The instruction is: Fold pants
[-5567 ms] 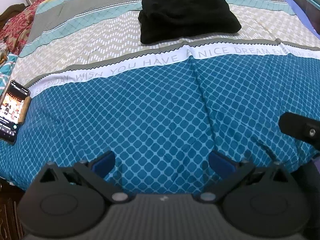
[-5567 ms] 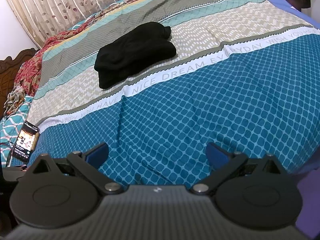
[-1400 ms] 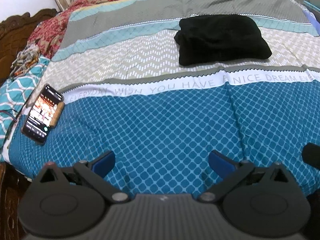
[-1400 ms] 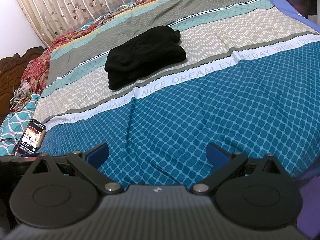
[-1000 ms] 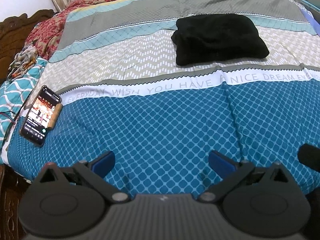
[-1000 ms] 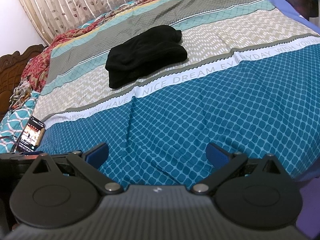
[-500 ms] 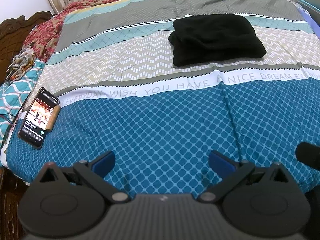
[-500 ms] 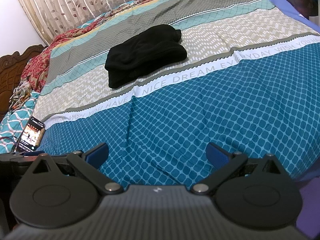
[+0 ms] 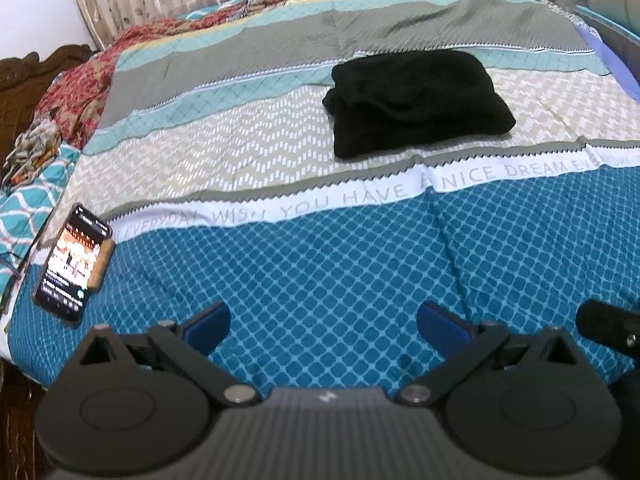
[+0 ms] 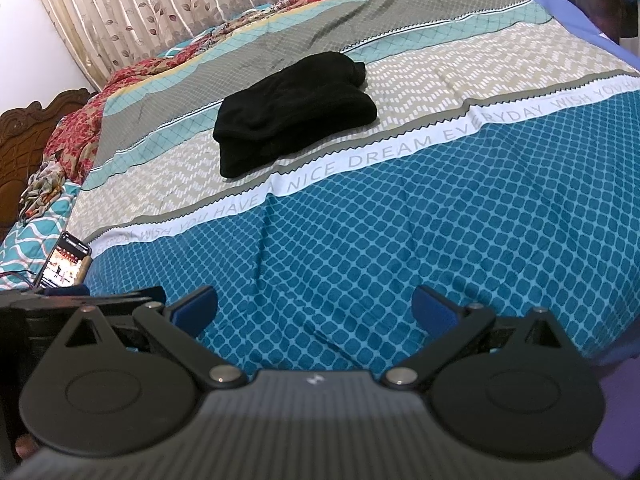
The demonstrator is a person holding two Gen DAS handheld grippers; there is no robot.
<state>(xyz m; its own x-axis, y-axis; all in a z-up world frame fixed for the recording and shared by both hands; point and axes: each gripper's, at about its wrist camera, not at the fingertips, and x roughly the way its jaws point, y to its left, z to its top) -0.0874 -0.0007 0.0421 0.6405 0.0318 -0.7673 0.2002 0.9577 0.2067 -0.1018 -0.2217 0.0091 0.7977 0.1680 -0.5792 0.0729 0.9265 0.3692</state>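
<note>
Black pants (image 9: 416, 102) lie folded into a thick bundle on the beige zigzag stripe of the bedspread, far ahead of both grippers; in the right wrist view the pants (image 10: 294, 114) sit up and left of centre. My left gripper (image 9: 324, 324) hangs open over the blue patterned part near the bed's front edge, nothing between its blue fingertips. My right gripper (image 10: 314, 306) is open too, over the same blue area and empty. A dark part of the right gripper (image 9: 608, 326) shows at the right edge of the left wrist view.
A phone (image 9: 74, 264) with a lit screen lies on the bed's left front corner, the phone (image 10: 66, 266) also seen from the right wrist. A crumpled patterned cloth (image 9: 34, 152) and a wooden headboard (image 10: 24, 140) are at far left. Curtains (image 10: 168, 0) hang behind the bed.
Both views have pulled back and tilted up a little, so more of the curtain and the bed's far side shows. The pants have not moved; both grippers stay open.
</note>
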